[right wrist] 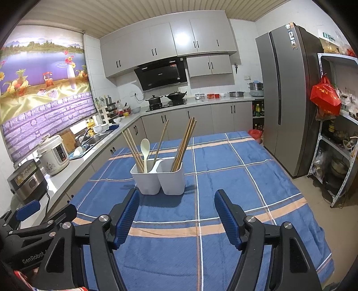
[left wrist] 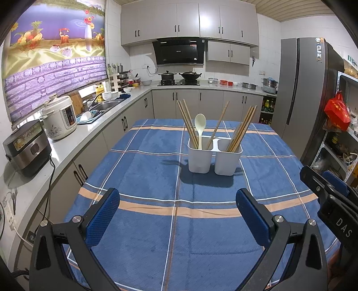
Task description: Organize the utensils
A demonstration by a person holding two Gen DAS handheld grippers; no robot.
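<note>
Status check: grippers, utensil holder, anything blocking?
Left gripper and right gripper open, empty. Utensil holder: spoon and chopsticks left bin, chopsticks only right. Path clear.

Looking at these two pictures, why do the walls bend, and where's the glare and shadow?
Left wrist view: fisheye lens bows the fridge and puts black corners on the frame; a lamp glares off a cabinet; the holder casts a shadow toward the camera on the cloth. Right wrist view: same bending, glare on a cabinet, and the shadow again falls nearer the camera.
</note>
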